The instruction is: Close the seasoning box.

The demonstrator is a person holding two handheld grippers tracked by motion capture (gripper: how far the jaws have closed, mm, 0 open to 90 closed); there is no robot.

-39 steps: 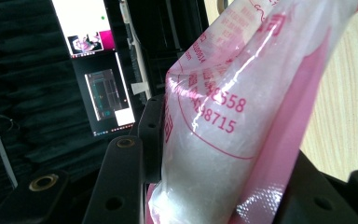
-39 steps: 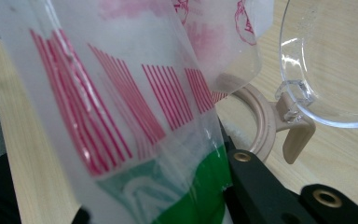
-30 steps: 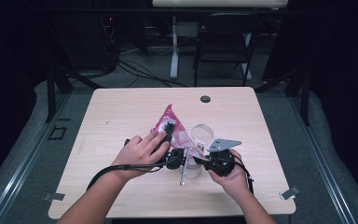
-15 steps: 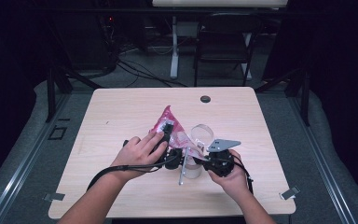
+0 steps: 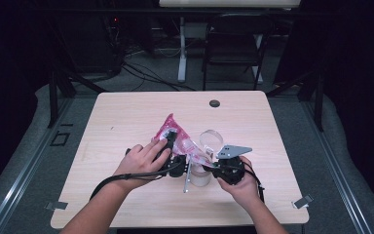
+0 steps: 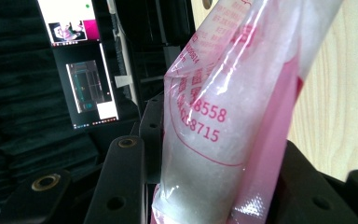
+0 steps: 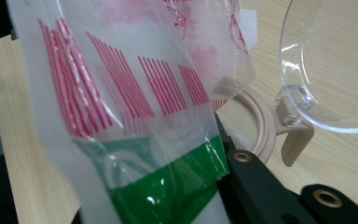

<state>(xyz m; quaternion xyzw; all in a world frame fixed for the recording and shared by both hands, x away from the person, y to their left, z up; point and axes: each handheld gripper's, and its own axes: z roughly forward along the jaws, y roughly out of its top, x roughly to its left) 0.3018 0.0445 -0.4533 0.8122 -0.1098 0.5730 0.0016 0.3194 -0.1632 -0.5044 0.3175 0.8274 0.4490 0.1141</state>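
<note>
Little is changing since the earlier frame: both hands are staying where they were, and the pink bag is keeping its tilt between them.

Nearest, the right gripper (image 5: pixel 209 168) is clenching the bag's lower corner; in the right gripper view the film with its green band (image 7: pixel 168 186) is sitting pinched at the jaws' root. My reading: this end is being held taut so the mouth points at the jar.

Left gripper (image 5: pixel 171 139) is grasping the pink bag (image 5: pixel 175 132) around its filled middle; in the left gripper view the white grainy contents (image 6: pixel 209 140) are bulging between the jaws, which stand part-way apart around that bulk. Bag is hanging off the desk (image 5: pixel 126 112), slanting down toward the jar (image 5: pixel 200 176), probably for pouring.

Jar is standing just under the bag's low end, its clear hinged lid (image 5: pixel 211 139) flipped back beside the opening. Lid and hinge tab (image 7: pixel 294 140) are crowding the bag's corner and could get in the way.

Farther off: dark round grommet (image 5: pixel 215 103) near the desk's far edge, then a folding chair (image 5: pixel 233 44) and cables on the floor.
</note>
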